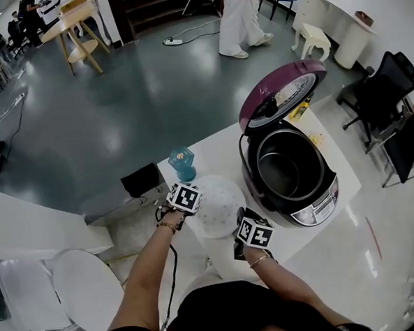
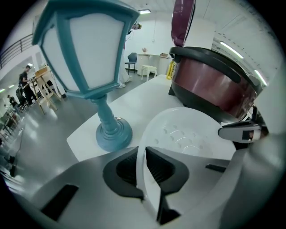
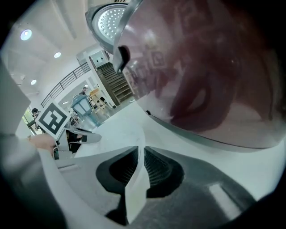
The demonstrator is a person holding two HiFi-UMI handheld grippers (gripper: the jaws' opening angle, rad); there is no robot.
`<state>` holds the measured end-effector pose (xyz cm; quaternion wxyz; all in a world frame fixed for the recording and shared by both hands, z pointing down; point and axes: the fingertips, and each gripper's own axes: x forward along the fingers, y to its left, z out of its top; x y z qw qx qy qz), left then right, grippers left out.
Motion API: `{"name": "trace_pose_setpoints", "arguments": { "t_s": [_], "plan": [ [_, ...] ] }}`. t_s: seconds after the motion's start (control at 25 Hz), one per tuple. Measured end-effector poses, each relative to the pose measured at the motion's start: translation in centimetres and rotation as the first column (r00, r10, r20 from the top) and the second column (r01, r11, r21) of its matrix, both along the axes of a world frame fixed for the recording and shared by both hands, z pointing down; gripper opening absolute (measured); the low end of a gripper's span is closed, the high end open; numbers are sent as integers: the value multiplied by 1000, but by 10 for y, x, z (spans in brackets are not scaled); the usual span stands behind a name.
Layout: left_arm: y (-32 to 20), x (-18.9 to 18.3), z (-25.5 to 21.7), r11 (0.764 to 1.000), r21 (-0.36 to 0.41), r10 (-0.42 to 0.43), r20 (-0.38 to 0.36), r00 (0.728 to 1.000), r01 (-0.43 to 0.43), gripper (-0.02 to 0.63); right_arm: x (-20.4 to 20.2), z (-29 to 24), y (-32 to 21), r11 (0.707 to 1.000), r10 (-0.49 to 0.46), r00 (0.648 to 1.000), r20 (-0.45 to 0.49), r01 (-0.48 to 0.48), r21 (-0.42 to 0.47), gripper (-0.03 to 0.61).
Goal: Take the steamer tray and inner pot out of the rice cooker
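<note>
The white perforated steamer tray [image 1: 216, 204] is held low over the white table, left of the rice cooker [image 1: 291, 170]. My left gripper [image 1: 190, 203] is shut on the tray's left rim [image 2: 142, 170], and my right gripper [image 1: 247, 230] is shut on its near right rim [image 3: 135, 179]. The cooker's maroon lid [image 1: 279, 90] stands open. Its dark inner pot [image 1: 285, 165] sits inside the body. In the left gripper view the tray's bowl [image 2: 192, 134] lies in front of the cooker's maroon side [image 2: 214, 85].
A teal lantern-shaped ornament [image 1: 182, 163] stands on the table just behind the tray, large in the left gripper view [image 2: 89, 58]. The cooker's control panel [image 1: 320, 209] faces the table's near right edge. Black office chairs [image 1: 381, 91] stand to the right. A person [image 1: 240, 19] stands on the floor beyond.
</note>
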<state>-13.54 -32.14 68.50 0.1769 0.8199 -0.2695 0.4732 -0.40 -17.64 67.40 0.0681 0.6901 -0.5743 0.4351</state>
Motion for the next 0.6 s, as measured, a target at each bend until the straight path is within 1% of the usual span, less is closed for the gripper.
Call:
{"name": "trace_pose_setpoints", "arguments": {
  "t_s": [0.08,0.16,0.2,0.32,0.4,0.48,0.6],
  "plan": [
    [0,4,-1,999,16,35,-39,999,-34,31,1,-1,-1,1000,0,1000,5,-1,11,41],
    [2,-3,3,999,3,44,-53,998,-44,32,1,-1,0,1000,-4,1000,-1,4,11,41],
    [3,-7,5,999,-6,36,-60,998,-37,37,2,-1,0,1000,-7,1000,-3,7,11,41],
    [8,-13,-2,1000,-24,7,-103,995,-10,78,3,-1,0,1000,1,1000,9,-1,19,41],
    [11,-17,-7,1000,-21,-6,-118,993,4,130,4,-1,-1,1000,13,1000,11,-13,26,40],
    [11,-24,-13,1000,-4,-31,-124,992,31,138,5,-2,-2,999,16,1000,9,-16,40,41],
    [17,-35,-25,996,12,-86,-153,985,89,138,-1,-1,0,998,-8,999,35,6,55,45]
  ]
}}
